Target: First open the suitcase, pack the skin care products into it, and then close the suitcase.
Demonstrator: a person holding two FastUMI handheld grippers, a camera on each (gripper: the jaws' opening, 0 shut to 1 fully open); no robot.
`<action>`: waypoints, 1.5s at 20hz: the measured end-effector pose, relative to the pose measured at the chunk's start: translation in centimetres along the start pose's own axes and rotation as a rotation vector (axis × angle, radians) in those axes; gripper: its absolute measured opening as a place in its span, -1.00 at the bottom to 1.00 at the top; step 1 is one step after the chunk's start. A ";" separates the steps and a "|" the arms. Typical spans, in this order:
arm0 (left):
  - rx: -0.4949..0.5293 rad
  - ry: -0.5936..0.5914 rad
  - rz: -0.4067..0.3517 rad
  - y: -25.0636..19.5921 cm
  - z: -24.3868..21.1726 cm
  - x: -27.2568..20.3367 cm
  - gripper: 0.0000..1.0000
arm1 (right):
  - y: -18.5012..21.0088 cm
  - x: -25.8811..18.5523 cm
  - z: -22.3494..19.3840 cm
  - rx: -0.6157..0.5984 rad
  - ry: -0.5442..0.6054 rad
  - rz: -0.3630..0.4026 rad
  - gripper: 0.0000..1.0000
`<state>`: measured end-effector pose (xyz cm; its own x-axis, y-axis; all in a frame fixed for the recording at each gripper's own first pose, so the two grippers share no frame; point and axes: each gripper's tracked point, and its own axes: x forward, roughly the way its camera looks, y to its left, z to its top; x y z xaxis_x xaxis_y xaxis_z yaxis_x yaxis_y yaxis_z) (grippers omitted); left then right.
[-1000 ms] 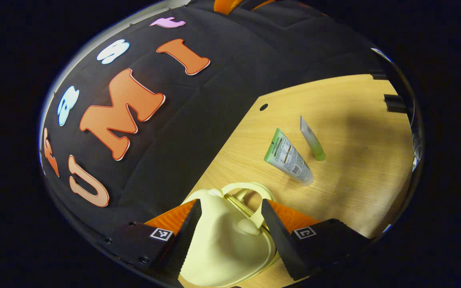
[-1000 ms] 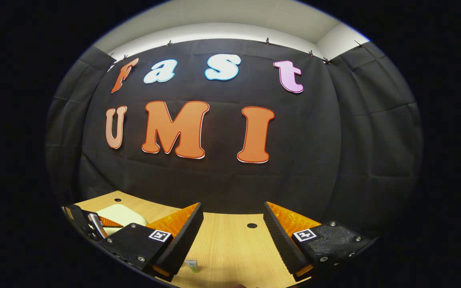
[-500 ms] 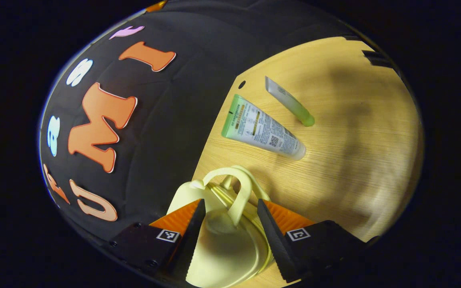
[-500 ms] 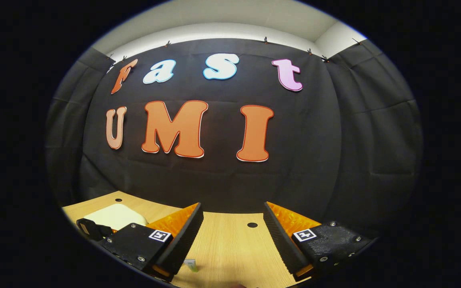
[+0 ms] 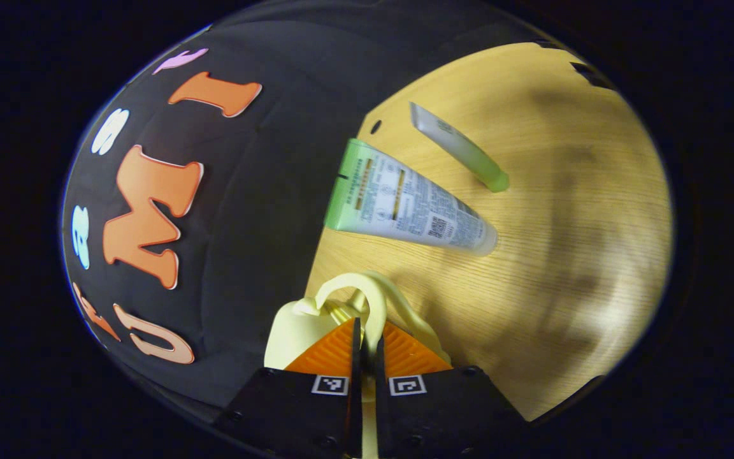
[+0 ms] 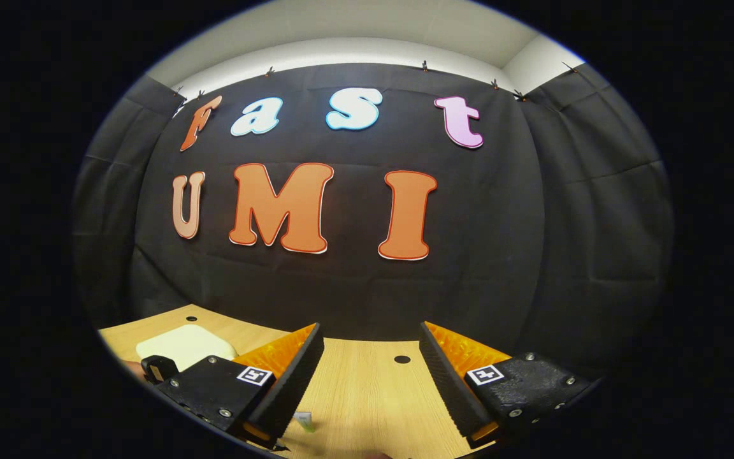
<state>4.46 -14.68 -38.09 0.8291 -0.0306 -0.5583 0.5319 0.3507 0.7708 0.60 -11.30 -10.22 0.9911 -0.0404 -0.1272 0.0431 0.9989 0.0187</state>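
Closed now: the left claw (image 5: pixel 364 341) has pinched shut on the suitcase (image 5: pixel 290 331) handle (image 5: pixel 367 299), bottom centre of the left gripper view. Small, stiff plastic shell, likely light. Two tubes (image 5: pixel 405 207) (image 5: pixel 459 148) lie on the bench (image 5: pixel 564 255) beyond. Right claw (image 6: pixel 370 370) gapes wide, empty.

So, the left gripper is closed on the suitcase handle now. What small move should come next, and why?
Probably lift the handle gently to swing the lid up. The left gripper is shut on the handle of the cream suitcase, which looks closed, while both tubes, the large one and the thin one, lie unpacked on the table. The right gripper hangs open, free.
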 end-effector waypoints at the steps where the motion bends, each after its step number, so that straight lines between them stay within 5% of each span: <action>1: -0.039 -0.001 -0.008 0.1 -0.3 0.0 -0.86 | 0.1 -0.1 0.1 -0.003 0.000 0.000 0.91; 10: -0.320 -0.102 0.124 9.8 -0.3 -5.3 -0.87 | 3.0 -0.3 0.2 -0.055 0.023 0.025 0.90; 14: -0.520 -0.149 0.193 15.3 -2.5 -7.9 -0.87 | 5.4 -0.2 0.8 -0.066 0.022 0.054 0.91; 22: -0.737 -0.160 0.332 24.0 -11.1 -11.3 -0.87 | 10.6 -1.4 -0.3 -0.096 0.083 0.089 0.91; 30: -0.818 -0.131 0.404 28.2 -21.7 -12.1 -0.87 | 14.5 -2.2 -1.3 -0.087 0.127 0.030 0.91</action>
<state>5.71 15.94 -16.25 0.9648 0.1500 -0.2160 -0.0484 0.9086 0.4149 -1.10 3.34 -10.93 0.9675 -0.0128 -0.2527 -0.0027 0.9982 -0.0606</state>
